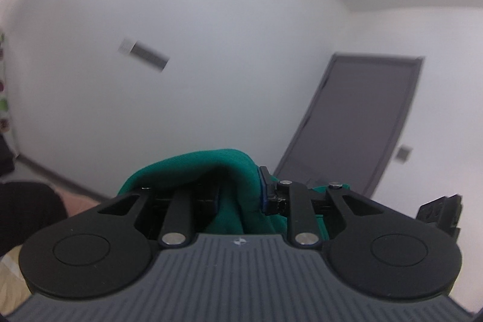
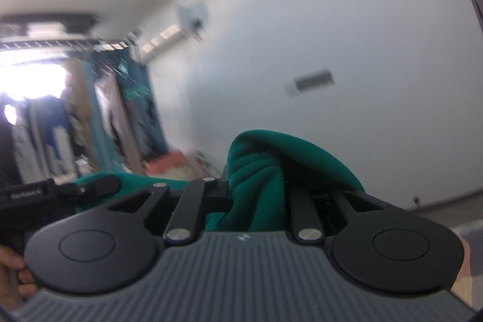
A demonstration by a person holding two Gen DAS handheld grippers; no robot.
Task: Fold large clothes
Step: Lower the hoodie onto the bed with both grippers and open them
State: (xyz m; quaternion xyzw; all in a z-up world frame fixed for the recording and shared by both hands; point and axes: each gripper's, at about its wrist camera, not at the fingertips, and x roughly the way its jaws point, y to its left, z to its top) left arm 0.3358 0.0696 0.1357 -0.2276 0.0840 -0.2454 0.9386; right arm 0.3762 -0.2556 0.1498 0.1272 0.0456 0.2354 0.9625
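A green garment (image 1: 223, 168) is bunched between the fingers of my left gripper (image 1: 238, 186) and drapes over its left finger, hiding the tip. That gripper is shut on the cloth and held up, pointing at a white wall. In the right wrist view the same green garment (image 2: 259, 171) sits wadded in my right gripper (image 2: 256, 180), which is shut on it, with a fold hanging over the right finger. A strip of the cloth runs left toward the other gripper (image 2: 60, 189). The right gripper's edge (image 1: 440, 210) shows at the far right of the left wrist view.
A grey door (image 1: 356, 122) stands to the right in the white wall, with a dark wall plate (image 1: 145, 53) to its left. A crowded clothes rack (image 2: 90, 116), a bright window (image 2: 30, 80) and an air conditioner (image 2: 163, 43) fill the left. A person's hand (image 2: 12, 270) grips a handle.
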